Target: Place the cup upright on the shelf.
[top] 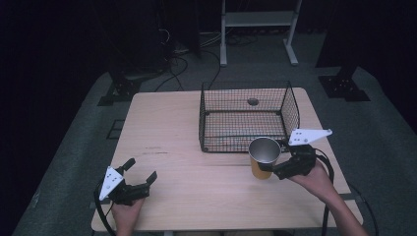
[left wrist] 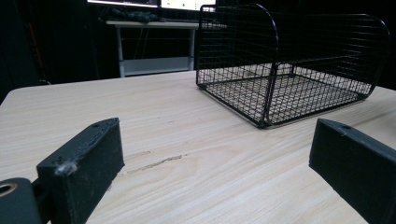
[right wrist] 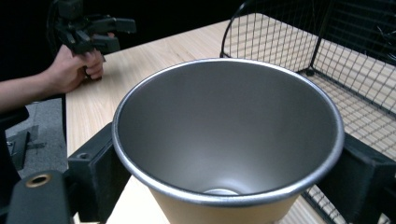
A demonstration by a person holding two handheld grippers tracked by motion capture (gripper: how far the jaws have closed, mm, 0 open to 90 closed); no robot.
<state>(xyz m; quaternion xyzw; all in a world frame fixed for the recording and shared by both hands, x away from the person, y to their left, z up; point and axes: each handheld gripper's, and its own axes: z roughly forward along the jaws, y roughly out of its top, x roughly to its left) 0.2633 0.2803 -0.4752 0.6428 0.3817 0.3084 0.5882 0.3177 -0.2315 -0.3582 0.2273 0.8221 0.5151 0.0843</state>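
Steel-lined cup [top: 264, 156], yellow-orange on the outside, mouth facing up: it is sitting clamped between the jaws of the right gripper [top: 272, 169], which are pressing on its sides just under the rim. In the right gripper view the cup [right wrist: 229, 140] is standing nearly upright and showing a bare interior. In the high view it is hovering at the near right corner of the black wire basket [top: 246, 118], just outside the front wall; whether it is touching the wire cannot be told.

Left gripper [top: 142, 173]: it is resting near the front left edge of the pale wooden table [top: 167, 123], well apart from the cup, with its jaws standing wide apart and gripping nothing. The left gripper view is looking across bare tabletop [left wrist: 187, 135] toward the basket [left wrist: 289, 65].
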